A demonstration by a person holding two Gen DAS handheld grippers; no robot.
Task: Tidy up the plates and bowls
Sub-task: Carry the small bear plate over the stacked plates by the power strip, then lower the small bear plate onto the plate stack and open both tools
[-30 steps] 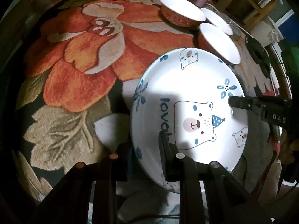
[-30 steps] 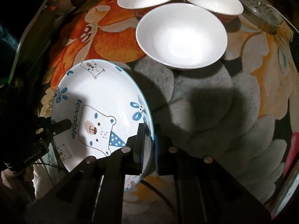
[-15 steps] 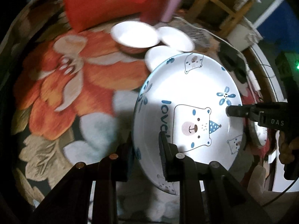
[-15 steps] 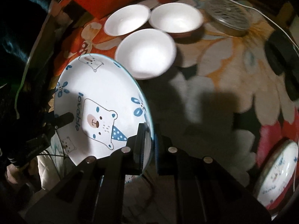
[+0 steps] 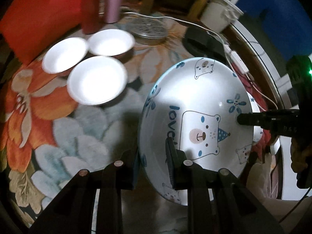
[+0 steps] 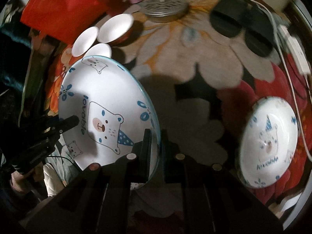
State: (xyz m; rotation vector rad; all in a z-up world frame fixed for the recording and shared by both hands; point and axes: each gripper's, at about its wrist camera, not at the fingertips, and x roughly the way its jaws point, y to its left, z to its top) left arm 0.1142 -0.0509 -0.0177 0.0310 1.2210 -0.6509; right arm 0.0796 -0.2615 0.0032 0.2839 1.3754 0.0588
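Note:
A white plate with a blue bear print [image 5: 197, 101] [image 6: 105, 105] is held in the air, tilted, above the flowered tablecloth. My left gripper [image 5: 154, 156] is shut on its near rim. My right gripper [image 6: 155, 146] is shut on the opposite rim and shows in the left wrist view [image 5: 253, 120]. Three white bowls [image 5: 97, 80] [image 6: 115, 27] sit together at the far left of the table. A second bear plate [image 6: 269, 142] lies on the table to the right.
A red box [image 6: 62, 5] and a pink cup [image 5: 113, 2] stand behind the bowls. A round metal lid [image 6: 163, 7], two black discs [image 6: 228, 23], and a white cable with a power strip [image 6: 292, 44] lie at the back right.
Both grippers have carried the bear plate to the right, away from the bowls. The second bear plate has come further into the right wrist view.

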